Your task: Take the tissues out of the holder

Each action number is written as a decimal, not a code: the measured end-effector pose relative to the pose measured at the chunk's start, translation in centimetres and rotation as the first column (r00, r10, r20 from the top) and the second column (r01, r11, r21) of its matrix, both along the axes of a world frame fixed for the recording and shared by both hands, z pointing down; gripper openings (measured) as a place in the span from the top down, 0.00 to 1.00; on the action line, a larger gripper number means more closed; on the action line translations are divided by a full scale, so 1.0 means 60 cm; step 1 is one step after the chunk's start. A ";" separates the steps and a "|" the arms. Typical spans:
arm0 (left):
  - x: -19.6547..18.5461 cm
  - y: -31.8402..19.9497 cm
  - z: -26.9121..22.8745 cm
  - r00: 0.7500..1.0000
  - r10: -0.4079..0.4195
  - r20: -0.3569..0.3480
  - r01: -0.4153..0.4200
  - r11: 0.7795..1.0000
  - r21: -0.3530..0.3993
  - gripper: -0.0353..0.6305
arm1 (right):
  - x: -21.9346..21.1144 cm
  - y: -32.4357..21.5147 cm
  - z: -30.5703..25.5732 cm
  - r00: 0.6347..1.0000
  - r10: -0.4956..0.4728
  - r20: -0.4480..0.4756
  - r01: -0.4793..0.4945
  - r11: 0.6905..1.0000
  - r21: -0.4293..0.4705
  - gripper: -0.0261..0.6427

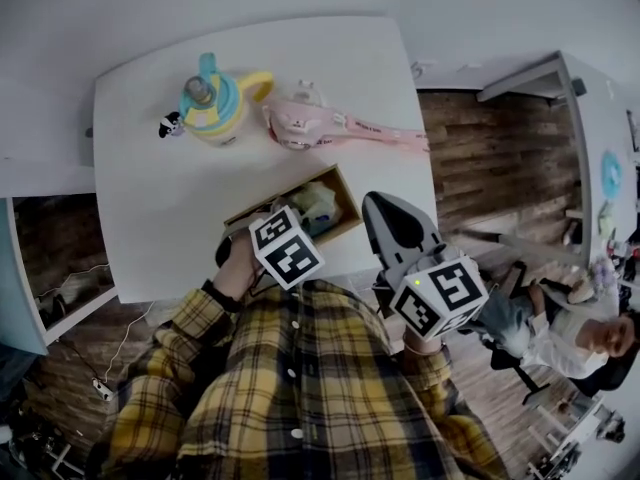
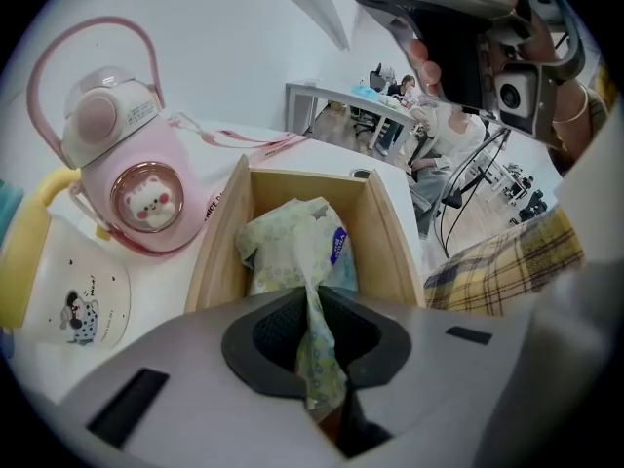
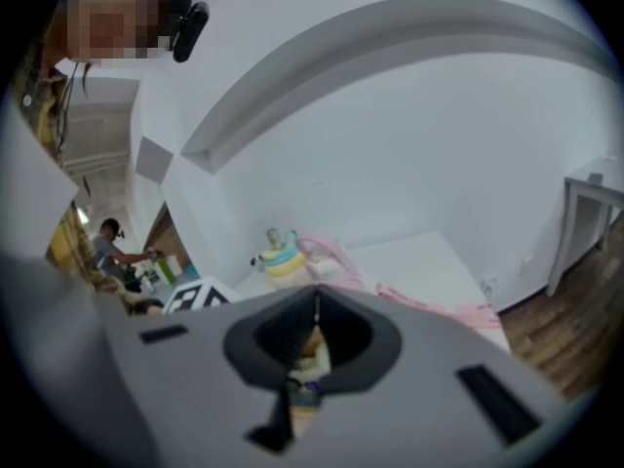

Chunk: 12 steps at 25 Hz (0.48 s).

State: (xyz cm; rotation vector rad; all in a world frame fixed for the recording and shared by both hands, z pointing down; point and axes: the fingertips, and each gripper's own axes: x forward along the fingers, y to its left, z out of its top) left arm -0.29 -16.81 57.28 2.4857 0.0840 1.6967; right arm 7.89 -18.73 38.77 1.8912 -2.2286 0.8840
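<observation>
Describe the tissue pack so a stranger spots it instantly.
On the white table, at its near edge, lies a wooden holder. Inside is the tissue pack: a soft, pale floral wrapper with a blue label, unlike the pink bottle nearby.

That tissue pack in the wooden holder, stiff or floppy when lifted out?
Likely floppy: the tissue pack looks crumpled, with a thin fold pinched in the left gripper. Probably light for its size; the close-fitting wooden holder might drag along.
</observation>
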 end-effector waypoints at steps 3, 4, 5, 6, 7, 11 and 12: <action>0.002 -0.002 -0.008 1.000 -0.009 -0.020 0.009 1.000 0.005 0.89 | -0.002 -0.004 -0.007 1.000 -0.012 -0.011 0.012 1.000 0.010 0.94; 0.003 -0.002 -0.012 1.000 -0.013 -0.028 0.013 1.000 0.005 0.89 | -0.002 -0.006 -0.010 1.000 -0.012 -0.013 0.012 1.000 0.016 0.94; 0.005 -0.002 -0.017 0.999 -0.017 -0.036 0.017 1.000 0.004 0.89 | -0.001 -0.008 -0.012 1.000 -0.011 -0.014 0.011 1.000 0.021 0.94; 0.007 -0.002 -0.022 0.999 -0.021 -0.047 0.021 1.000 0.002 0.89 | -0.002 -0.009 -0.015 1.000 -0.011 -0.015 0.011 1.000 0.025 0.94; 0.009 -0.002 -0.028 0.998 -0.026 -0.060 0.025 1.000 -0.001 0.89 | -0.003 -0.009 -0.016 1.000 -0.013 -0.018 0.014 1.000 0.027 0.94; 0.008 0.007 -0.055 0.992 -0.058 -0.108 0.056 0.998 -0.020 0.89 | -0.012 -0.004 -0.021 1.000 -0.026 -0.017 0.026 0.999 0.029 0.94; 0.010 0.004 -0.063 0.990 -0.068 -0.121 0.066 0.998 -0.019 0.89 | -0.012 -0.006 -0.023 0.999 -0.030 -0.019 0.030 0.999 0.033 0.94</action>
